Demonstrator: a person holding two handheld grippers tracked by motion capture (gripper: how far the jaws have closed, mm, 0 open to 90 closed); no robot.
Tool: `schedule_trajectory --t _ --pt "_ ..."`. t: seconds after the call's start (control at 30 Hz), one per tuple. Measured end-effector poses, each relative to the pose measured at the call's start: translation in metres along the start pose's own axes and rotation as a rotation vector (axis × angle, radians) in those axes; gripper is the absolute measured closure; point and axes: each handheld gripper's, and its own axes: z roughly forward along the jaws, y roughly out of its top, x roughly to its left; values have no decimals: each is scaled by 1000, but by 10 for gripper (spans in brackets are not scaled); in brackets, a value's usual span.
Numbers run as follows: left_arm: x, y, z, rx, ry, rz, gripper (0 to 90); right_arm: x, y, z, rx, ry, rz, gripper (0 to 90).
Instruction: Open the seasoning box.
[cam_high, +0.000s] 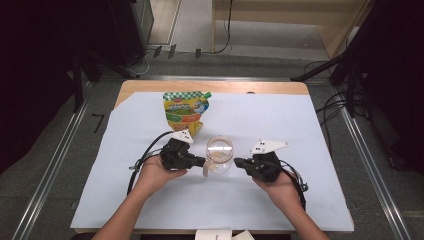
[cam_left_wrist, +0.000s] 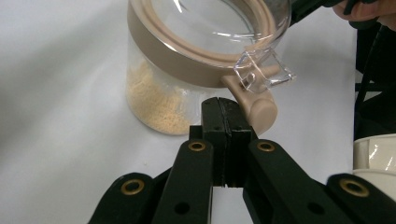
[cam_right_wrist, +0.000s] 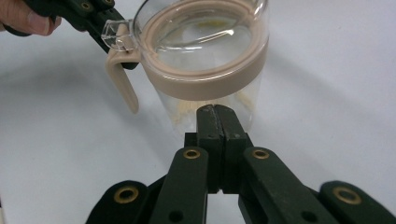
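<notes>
We have the jar (cam_high: 219, 154) at mid-frame between the left gripper (cam_high: 199, 161) and right gripper (cam_high: 240, 162), both with jaws pressed together on nothing. We judge this an approach: next, open onto its latch (cam_left_wrist: 259, 100).

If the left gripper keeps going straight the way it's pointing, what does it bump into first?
Probably the jar's tan latch, which sits right at the tips of the shut left gripper; the jar itself is just behind it.
</notes>
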Motion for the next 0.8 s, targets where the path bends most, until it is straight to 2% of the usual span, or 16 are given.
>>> schedule_trajectory --t 0.17,0.37,0.43,0.7,0.8 --pt "-7 1 6 7 -27 14 900 -1 1 2 -8 -13 19 900" --pt "-20 3 16 29 -16 69 900 -4 0 3 1 -23 32 900" --pt "-22 4 17 26 -16 73 900 -6 0 3 0 -27 31 900" --pt "-34 11 35 3 -89 41 900 -14 0 0 6 -45 47 900" --pt "-43 15 41 -16 -131 54 900 -19 -1 -3 27 -46 55 900"
